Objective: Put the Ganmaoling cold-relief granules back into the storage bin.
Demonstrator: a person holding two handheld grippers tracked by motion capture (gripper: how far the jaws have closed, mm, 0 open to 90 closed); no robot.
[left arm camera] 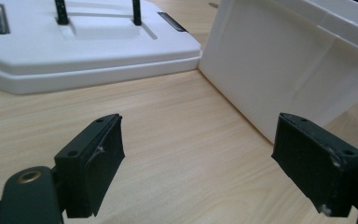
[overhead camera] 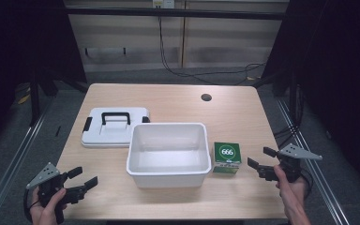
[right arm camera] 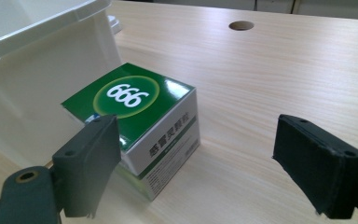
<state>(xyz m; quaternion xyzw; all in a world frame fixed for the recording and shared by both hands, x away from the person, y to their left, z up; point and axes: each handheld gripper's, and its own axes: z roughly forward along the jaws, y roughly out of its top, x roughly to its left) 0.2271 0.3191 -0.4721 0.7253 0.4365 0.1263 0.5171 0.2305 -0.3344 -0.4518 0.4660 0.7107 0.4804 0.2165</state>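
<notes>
Green box point(overhead camera: 227, 157), white "666" roundel on top, sits on the table point(overhead camera: 178, 101) just right of the bin point(overhead camera: 167, 176), near its front right corner. In the right gripper view the box point(right arm camera: 142, 128) seems to touch or nearly touch the bin wall point(right arm camera: 37, 93); cannot tell which.

Handling, judged: printed cardboard carton, likely light, walls thin enough to dent under a hard squeeze. Glossy faces, so somewhat slippery. Flat parallel sides suit a two-jaw pinch. The side against the bin is blocked, so best hold is across the near and far faces, low to mid height, moderate pressure.

Right gripper point(overhead camera: 263, 163) sits just right of the box, jaws spread wide, nothing between them, pointing at it. In its own view the left jaw overlaps the box's near corner; contact not clear.

Left gripper point(overhead camera: 82, 179) at front left of table, well apart from the box, jaws also spread and empty, aimed towards the bin's left wall point(left arm camera: 279, 60).

Bin is open and looks empty. Lid point(overhead camera: 115, 127) with black handle lies flat behind-left, touching the bin's corner.
</notes>
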